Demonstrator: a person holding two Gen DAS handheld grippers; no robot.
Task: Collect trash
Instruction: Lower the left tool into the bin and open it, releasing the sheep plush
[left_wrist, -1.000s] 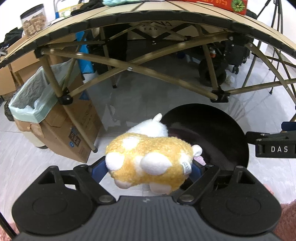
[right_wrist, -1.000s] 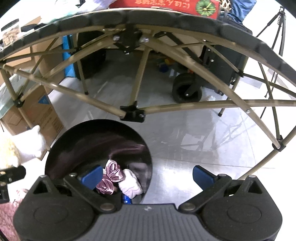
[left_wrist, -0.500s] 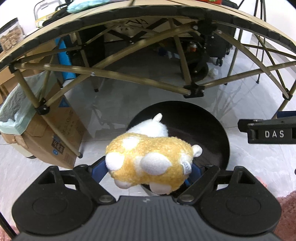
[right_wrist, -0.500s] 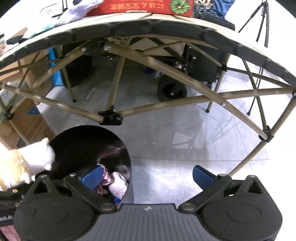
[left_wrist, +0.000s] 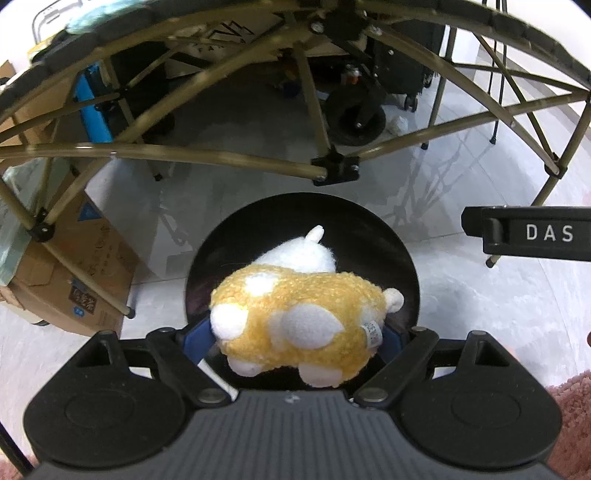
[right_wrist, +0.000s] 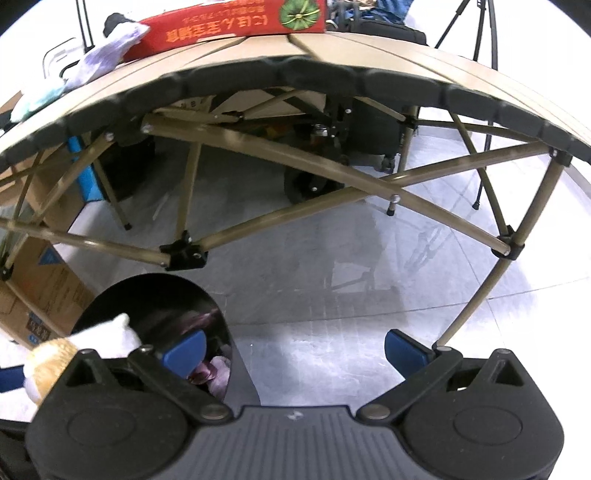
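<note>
My left gripper (left_wrist: 291, 338) is shut on a yellow and white plush toy (left_wrist: 299, 321), its blue pads pressed on both sides of the body. The toy hangs right over the mouth of a round black bin (left_wrist: 373, 236) on the floor. In the right wrist view the same plush toy (right_wrist: 55, 356) shows at the lower left above the black bin (right_wrist: 155, 295), which holds a pink cloth (right_wrist: 207, 371) and other small items. My right gripper (right_wrist: 293, 350) stands open with nothing between its blue fingers, to the right of the bin. Its side shows as a black bar (left_wrist: 524, 234).
A folding table (right_wrist: 332, 79) with tan crossed legs arches over the scene, a red box (right_wrist: 236, 22) on top. A cardboard box (left_wrist: 70, 273) with a green liner stands at the left. A wheeled cart (left_wrist: 354, 110) sits behind. A pink rug (left_wrist: 569, 421) lies at the right.
My left gripper has carried the plush toy from beside the bin to over its mouth. The right gripper has shifted right, away from the bin opening.
</note>
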